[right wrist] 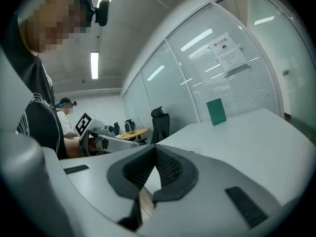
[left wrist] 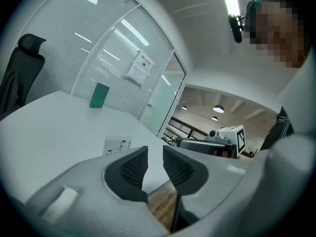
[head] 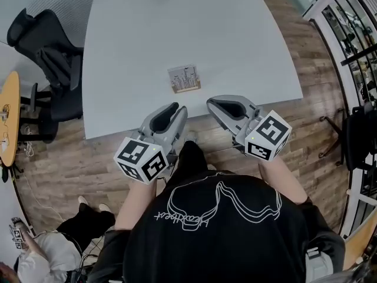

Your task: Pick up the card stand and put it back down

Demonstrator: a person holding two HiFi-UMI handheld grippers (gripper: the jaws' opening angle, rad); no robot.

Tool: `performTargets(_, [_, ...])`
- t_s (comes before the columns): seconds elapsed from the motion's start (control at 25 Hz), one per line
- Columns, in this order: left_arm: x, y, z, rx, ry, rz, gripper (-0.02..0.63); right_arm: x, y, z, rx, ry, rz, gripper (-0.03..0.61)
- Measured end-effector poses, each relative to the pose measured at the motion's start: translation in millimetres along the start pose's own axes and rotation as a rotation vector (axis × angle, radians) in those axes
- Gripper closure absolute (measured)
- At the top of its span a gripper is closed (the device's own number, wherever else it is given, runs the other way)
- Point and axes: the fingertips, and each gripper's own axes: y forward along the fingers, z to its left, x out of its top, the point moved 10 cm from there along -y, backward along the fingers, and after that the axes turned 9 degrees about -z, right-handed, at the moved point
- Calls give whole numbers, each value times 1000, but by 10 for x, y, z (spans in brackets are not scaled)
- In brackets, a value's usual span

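My left gripper [left wrist: 155, 150] has its jaws standing a little apart, with only a strip of table edge and wood floor showing through the gap. It grips nothing. My right gripper [right wrist: 154, 148] has its ribbed pads pressed together at the tips, and it is empty as well. I hold both roughly level, just off the near edge of the white table [head: 177, 28]. They are side by side in front of my body, with their noses angled toward each other. I judge this a neutral hold, clear of the surface so that neither gripper knocks anything.

The card stand [head: 184, 79] sits on the table beyond the two tips, close to the near edge and about midway between them. Its printed face leans up toward me and nothing touches it. That puts it within easy reach of either gripper. A green object [left wrist: 99, 95] stands at the far edge, well out of the way.
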Motion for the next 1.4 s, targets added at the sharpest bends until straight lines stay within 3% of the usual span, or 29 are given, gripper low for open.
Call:
performTargets(0.24, [51,-236,-537,-38,66,-57,588,150,-305,362,66,-11,-29,569])
performTargets(0.52, [173,-349,-828,-73,142,-101,600,253,-403,596,96,-60,-12,571])
performTargets(1.4, [140,-386,-1104,-59,141,-107,600,329,-630,667,85,-70,-41,570])
